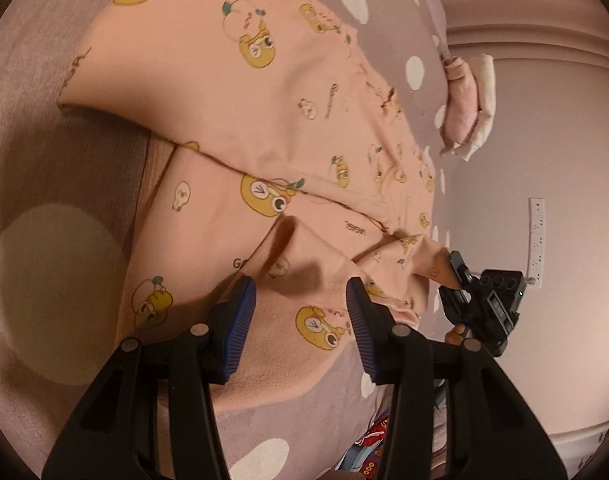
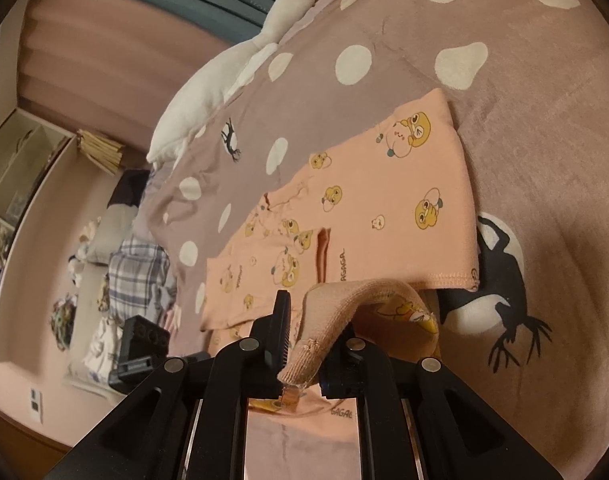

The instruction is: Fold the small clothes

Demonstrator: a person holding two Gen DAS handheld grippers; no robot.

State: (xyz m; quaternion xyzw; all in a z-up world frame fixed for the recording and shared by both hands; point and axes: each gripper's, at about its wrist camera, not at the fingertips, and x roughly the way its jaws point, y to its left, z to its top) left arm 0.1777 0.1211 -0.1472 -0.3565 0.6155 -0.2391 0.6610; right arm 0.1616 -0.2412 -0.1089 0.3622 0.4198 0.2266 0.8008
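A small peach garment (image 1: 264, 120) printed with yellow cartoon figures lies spread on a mauve blanket (image 1: 32, 80) with white dots. My left gripper (image 1: 300, 312) is open just above the garment's near part, its blue pads (image 1: 240, 308) apart with nothing between them. My right gripper (image 2: 308, 340) is shut on a ribbed cuff (image 2: 328, 312) of the same garment (image 2: 384, 200) and lifts it off the blanket (image 2: 544, 120). The right gripper also shows in the left wrist view (image 1: 460, 272), holding the garment's edge.
A folded pink and white cloth (image 1: 468, 100) lies at the blanket's far edge. A white plush goose (image 2: 232, 64) lies along the bed. A black reindeer print (image 2: 500, 280) marks the blanket beside the garment. A wall socket strip (image 1: 536, 240), shelves and floor clutter (image 2: 136, 272) lie beyond the bed.
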